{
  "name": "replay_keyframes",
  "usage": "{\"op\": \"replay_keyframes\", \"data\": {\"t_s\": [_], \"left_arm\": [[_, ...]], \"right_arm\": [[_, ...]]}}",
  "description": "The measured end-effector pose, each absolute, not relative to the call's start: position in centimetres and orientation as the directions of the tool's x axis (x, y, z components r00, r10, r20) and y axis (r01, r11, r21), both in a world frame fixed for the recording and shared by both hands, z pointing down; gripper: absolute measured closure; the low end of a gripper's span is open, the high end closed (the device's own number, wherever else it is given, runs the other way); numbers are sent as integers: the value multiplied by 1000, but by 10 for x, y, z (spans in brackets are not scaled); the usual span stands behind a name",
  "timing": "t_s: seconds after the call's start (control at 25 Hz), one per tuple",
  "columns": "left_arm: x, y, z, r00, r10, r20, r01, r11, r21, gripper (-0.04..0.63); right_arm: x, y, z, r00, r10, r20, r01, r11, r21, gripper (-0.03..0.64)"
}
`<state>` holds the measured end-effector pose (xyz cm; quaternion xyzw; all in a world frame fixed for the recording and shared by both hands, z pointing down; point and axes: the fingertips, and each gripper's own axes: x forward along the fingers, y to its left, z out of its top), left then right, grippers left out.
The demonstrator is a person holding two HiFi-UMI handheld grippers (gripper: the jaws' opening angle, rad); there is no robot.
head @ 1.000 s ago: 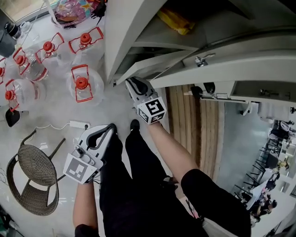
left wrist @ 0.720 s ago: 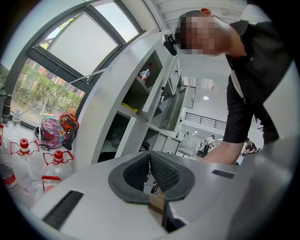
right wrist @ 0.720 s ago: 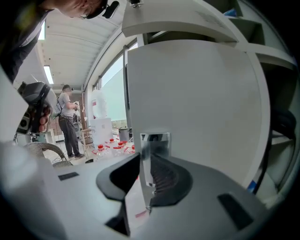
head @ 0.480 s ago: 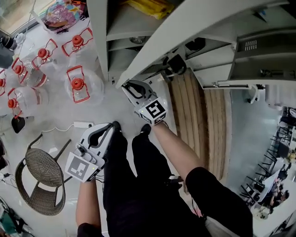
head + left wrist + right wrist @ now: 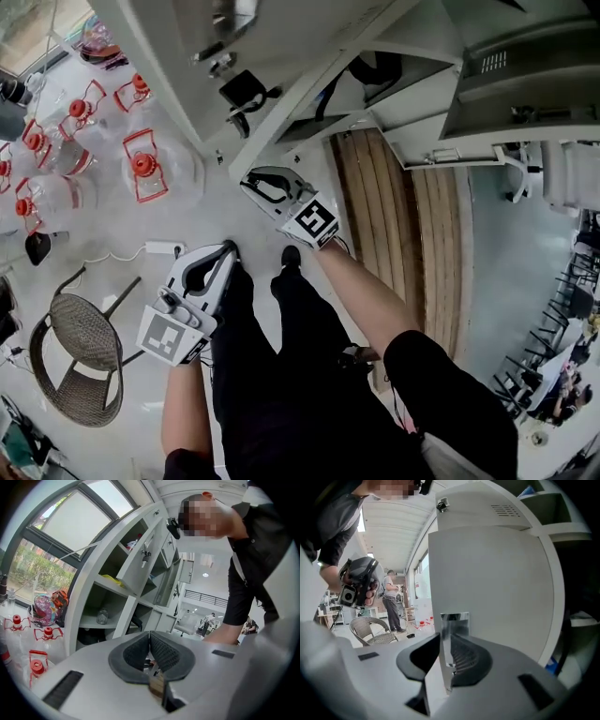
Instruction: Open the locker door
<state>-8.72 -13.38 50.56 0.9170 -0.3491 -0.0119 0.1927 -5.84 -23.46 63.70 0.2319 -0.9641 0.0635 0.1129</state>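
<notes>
Right claw (image 5: 443, 645) is clamped on the free edge of the pale grey metal locker door (image 5: 487, 583), already swung partway out, I guess for the most leverage, while the left claw (image 5: 150, 637) hangs closed and empty, out of the way.

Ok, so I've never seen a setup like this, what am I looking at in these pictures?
A person holds a hand-held clamp, called a gripper, in each hand. The head view comes from a camera on their head, looking down at the floor, where water jugs and a wicker chair stand. The other two views come from cameras riding on the grippers. The right gripper is clamped on the edge of the locker door. The left gripper is shut and empty.
</notes>
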Motion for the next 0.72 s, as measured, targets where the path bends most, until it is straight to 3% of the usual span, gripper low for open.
{"op": "replay_keyframes", "data": {"t_s": [0.48, 0.72], "left_arm": [[-32, -104, 497, 670, -736, 100, -714, -601, 359, 577], [-16, -89, 517, 675, -725, 134, -706, -583, 402, 577]], "right_arm": [[-4, -202, 639, -914, -314, 256, -341, 938, -70, 541], [17, -195, 637, -944, -248, 219, -275, 956, -100, 543]]}}
